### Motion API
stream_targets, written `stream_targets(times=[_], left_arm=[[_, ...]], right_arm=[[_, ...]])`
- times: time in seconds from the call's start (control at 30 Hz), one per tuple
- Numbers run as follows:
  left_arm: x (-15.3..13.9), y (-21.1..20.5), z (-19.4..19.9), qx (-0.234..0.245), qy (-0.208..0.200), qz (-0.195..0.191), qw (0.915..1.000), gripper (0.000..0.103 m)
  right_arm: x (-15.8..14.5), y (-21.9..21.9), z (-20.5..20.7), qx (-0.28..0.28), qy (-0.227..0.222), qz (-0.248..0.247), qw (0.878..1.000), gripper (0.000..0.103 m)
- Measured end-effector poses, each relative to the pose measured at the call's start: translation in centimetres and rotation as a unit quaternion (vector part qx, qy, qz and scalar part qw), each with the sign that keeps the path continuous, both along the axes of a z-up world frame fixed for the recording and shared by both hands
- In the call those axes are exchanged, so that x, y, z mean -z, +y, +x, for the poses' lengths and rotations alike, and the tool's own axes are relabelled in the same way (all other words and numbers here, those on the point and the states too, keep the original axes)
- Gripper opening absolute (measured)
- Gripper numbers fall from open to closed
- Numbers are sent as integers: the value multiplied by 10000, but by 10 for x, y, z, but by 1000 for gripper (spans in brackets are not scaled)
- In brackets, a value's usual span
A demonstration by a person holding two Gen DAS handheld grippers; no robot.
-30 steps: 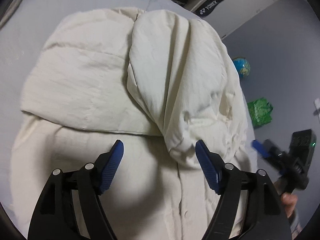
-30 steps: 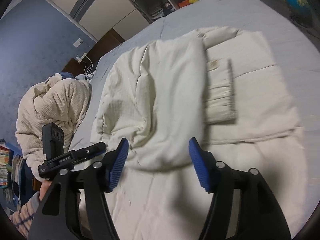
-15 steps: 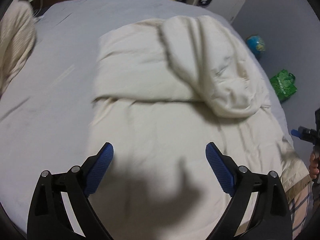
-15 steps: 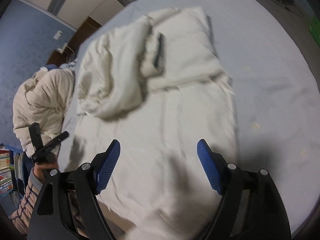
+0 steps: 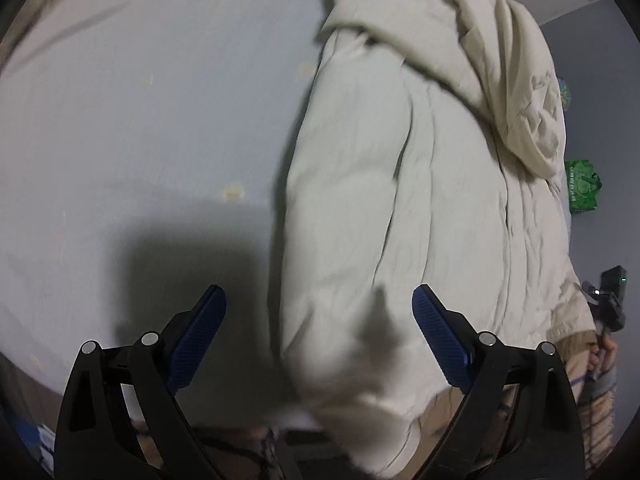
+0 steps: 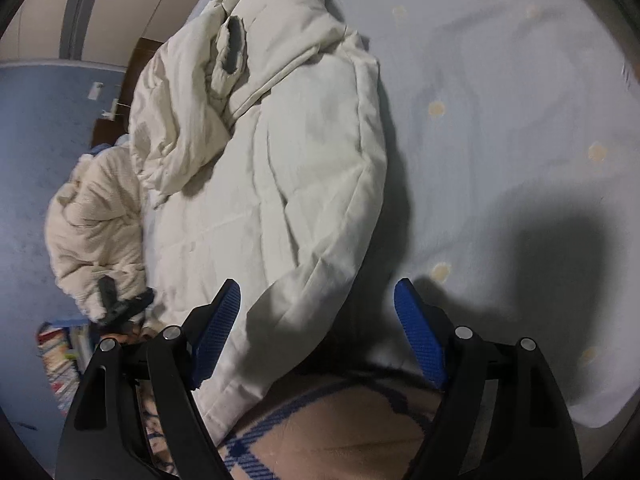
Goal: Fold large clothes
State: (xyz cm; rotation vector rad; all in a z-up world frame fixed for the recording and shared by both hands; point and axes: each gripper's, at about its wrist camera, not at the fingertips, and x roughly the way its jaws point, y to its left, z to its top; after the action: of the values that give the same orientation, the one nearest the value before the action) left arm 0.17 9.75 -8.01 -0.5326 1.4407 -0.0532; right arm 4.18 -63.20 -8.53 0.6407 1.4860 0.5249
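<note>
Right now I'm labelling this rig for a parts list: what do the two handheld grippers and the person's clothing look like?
Both the left gripper and right gripper have black angular linkage arms with silver pivot pins and textured blue finger pads. No cables show. The person wears a tan sleeve with dark blue stripes.

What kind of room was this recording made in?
Most likely a bedroom. A cream padded jacket lies on a bed sheet, a wardrobe stands against the blue wall, and stacked books sit on the floor.
</note>
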Motion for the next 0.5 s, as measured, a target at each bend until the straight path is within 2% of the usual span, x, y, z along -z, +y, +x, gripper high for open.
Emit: stream_targets(times=[0.13,0.33,0.43,0.5], left_arm=[[2,-10,-9,240,121,-554,9981,90],[4,-35,-20,628,327,-917,9933,83],[7,-48,-21,772,406,-865,9924,66],[7,-45,-19,715,362,-820,9934,35]], right_arm=[[5,-4,0,38,102,458,9989,75],[11,11,3,-264,269,548,9978,75],[4,27,6,-580,115,362,9976,73],[-2,38,9,-733,-25,236,9970,59]])
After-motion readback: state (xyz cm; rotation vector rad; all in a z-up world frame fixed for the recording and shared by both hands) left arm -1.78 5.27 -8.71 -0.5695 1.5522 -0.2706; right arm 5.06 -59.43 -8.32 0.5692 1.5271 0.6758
